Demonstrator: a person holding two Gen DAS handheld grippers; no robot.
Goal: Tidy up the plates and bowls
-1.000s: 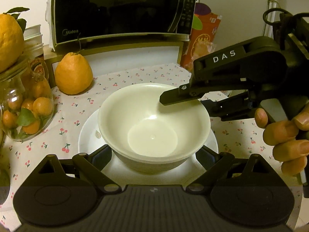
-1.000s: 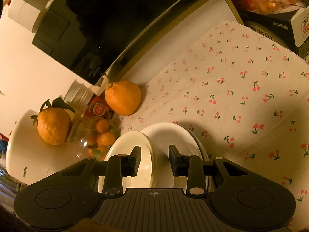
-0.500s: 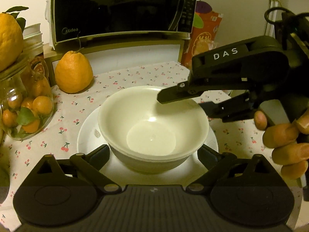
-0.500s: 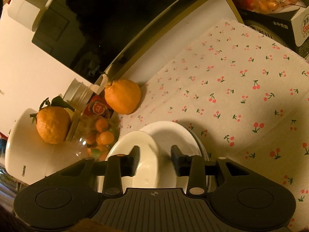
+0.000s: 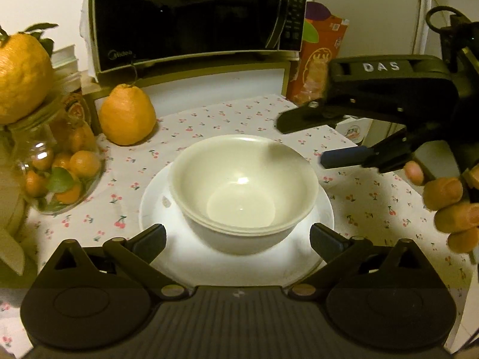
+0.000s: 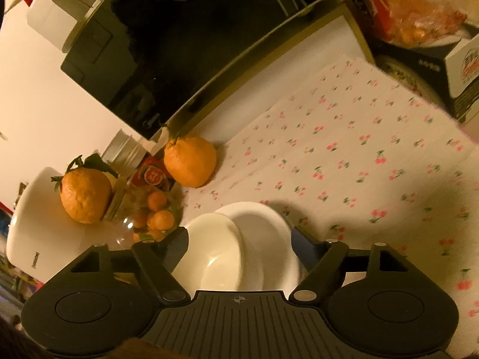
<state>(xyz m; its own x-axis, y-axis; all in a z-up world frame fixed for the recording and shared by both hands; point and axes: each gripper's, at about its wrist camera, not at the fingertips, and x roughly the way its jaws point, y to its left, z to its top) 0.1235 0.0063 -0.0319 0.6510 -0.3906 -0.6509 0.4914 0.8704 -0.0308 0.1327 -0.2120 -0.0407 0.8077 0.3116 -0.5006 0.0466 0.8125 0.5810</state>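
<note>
Cherry-print tablecloth (image 5: 209, 113) under microwave (image 5: 191, 15). Bowl (image 5: 244, 184) sits stacked on plate (image 5: 321, 214), just ahead between spread jaws of left gripper (image 5: 238, 239). Right gripper (image 5: 299, 140), beside bowl's right rim, is opening, nothing pinched. Release step looks done; next, both back away clear.

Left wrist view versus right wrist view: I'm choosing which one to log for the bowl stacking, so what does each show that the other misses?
Only the left wrist view shows the right gripper from outside, jaws opening with nothing between them, and the fingers of the hand holding it. Only the right wrist view shows the white appliance and the printed box. Both show the bowls on the plate, the microwave, the loose orange, the fruit jar and the cherry-print cloth.
</note>
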